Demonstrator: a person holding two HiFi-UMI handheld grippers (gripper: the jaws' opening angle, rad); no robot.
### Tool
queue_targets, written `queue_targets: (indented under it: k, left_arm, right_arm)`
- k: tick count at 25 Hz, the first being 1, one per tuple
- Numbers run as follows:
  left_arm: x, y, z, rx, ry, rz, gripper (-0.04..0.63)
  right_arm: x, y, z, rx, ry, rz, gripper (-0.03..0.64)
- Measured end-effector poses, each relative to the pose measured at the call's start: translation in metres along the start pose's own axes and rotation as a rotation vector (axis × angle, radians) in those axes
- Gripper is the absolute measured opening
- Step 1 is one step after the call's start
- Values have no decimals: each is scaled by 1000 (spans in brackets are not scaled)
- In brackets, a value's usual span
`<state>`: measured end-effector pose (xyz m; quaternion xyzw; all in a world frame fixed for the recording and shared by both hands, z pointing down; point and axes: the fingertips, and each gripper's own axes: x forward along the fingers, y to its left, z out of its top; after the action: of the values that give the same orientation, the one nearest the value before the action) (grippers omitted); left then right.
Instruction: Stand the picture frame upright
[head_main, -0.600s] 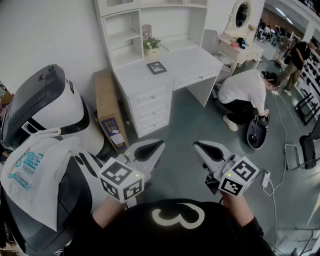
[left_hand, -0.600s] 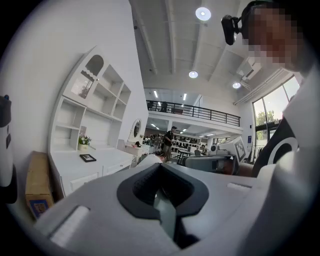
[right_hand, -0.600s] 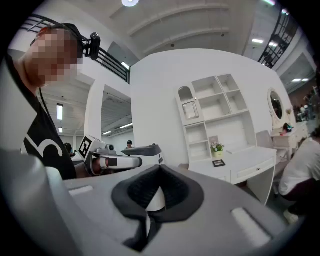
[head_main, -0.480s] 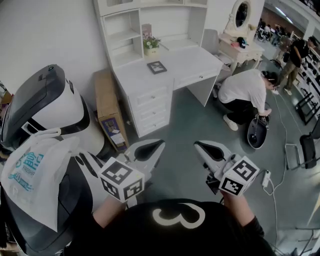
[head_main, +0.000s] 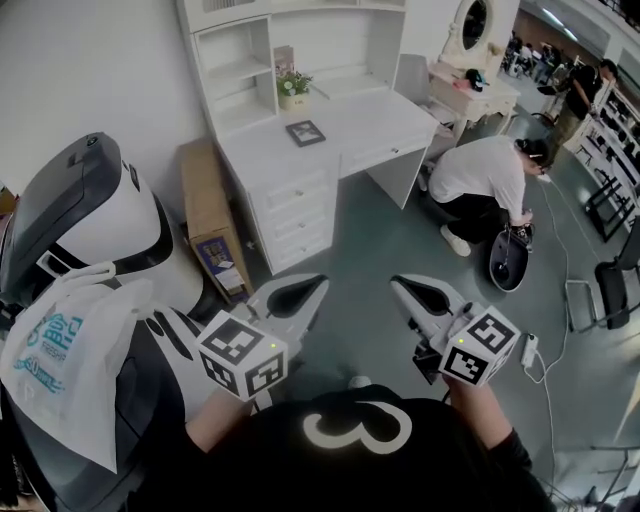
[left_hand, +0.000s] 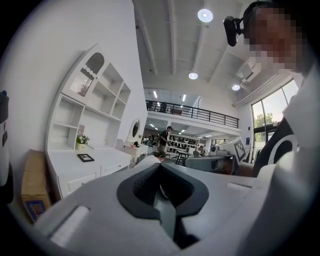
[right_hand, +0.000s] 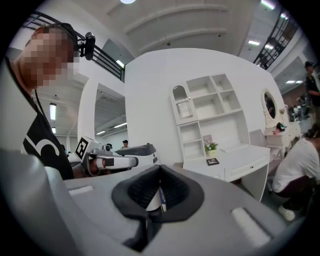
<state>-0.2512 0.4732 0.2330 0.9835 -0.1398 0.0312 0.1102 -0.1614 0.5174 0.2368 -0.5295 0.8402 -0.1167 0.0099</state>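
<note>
The picture frame (head_main: 305, 132) is small and dark and lies flat on the white desk (head_main: 370, 120), far ahead of both grippers. It also shows as a small dark frame (left_hand: 85, 157) in the left gripper view and as the frame (right_hand: 212, 161) in the right gripper view. My left gripper (head_main: 300, 291) is held near my body over the floor, jaws shut with nothing in them. My right gripper (head_main: 409, 291) hangs beside it, also shut and empty. Both point toward the desk.
A potted flower (head_main: 291, 88) stands on the desk under its shelf unit. A cardboard box (head_main: 207, 215) leans at the desk's left. A large white-and-black machine (head_main: 90, 230) with a plastic bag (head_main: 60, 350) is at my left. A person (head_main: 480, 180) crouches at the right, with cables (head_main: 545, 350) on the floor.
The desk and room have slid slightly left and up in the head view. Both grippers keep their places and stay shut. A white shoe tip now shows below them.
</note>
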Motion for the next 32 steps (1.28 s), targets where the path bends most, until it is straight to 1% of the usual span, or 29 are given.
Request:
queue_targets:
  k: [4, 9, 13, 16, 21, 26, 28, 32]
  left_arm:
    - [9, 3, 4, 6, -4, -2, 11]
    - [25, 19, 4, 3, -2, 9, 11]
    - [48, 42, 1, -4, 11, 28, 11]
    - [74, 63, -5, -16, 40, 48, 11]
    - [137, 111, -12, -54, 78, 84, 11]
    - [215, 166, -19, -126, 126, 121, 11]
    - [245, 186, -15, -141, 139, 137, 11]
    - [301, 219, 3, -139, 135, 171, 11]
  right_arm:
    - [3, -12, 4, 15, -6, -12, 2]
    - [18, -28, 5, 1, 0, 7, 3]
    - [38, -56, 1, 30, 9, 24, 2]
    - [55, -85, -5, 48, 16, 33, 3]
    - [87, -161, -9, 92, 47, 46, 3]
    - [128, -251, -5, 140, 95, 78, 2]
    - [142, -284, -1, 154, 110, 101, 3]
    - [168, -341, 15, 151, 133, 152, 3]
